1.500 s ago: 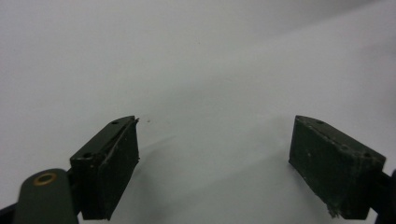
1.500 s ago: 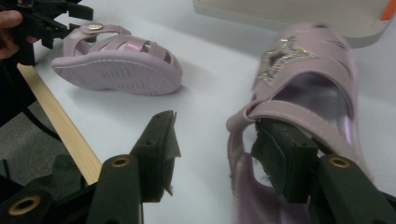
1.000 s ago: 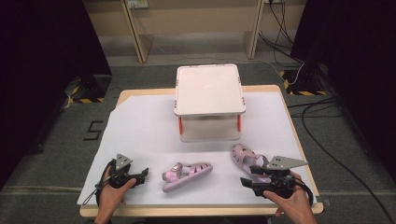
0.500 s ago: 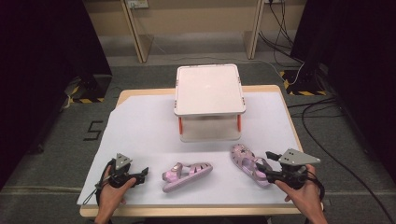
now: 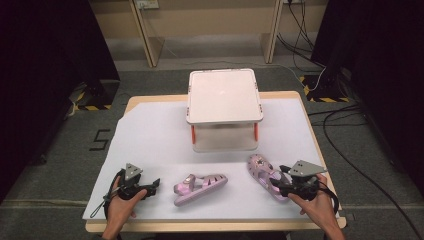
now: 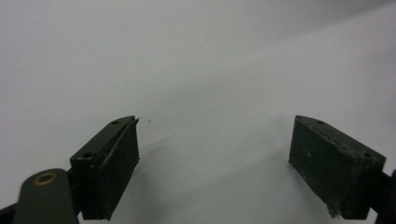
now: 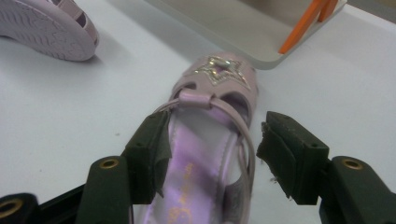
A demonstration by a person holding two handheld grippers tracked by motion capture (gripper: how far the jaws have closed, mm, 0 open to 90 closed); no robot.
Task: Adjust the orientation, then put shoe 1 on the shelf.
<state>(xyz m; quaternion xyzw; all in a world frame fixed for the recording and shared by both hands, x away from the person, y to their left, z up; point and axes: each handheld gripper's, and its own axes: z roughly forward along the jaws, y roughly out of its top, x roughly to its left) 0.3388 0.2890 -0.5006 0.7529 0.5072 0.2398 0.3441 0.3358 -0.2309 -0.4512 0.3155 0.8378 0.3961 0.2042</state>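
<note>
While the left claw (image 5: 156,183) is held apart over bare white bench (image 5: 150,140), the right claw (image 7: 212,147) is set astride the heel of the right-hand pink sandal (image 7: 212,135) near the bench's right edge. Its jaws are spread, one pad perhaps brushing a strap, though contact cannot be confirmed. A second sandal (image 5: 200,186) lies between the claws, before the white box (image 5: 224,97).
</note>
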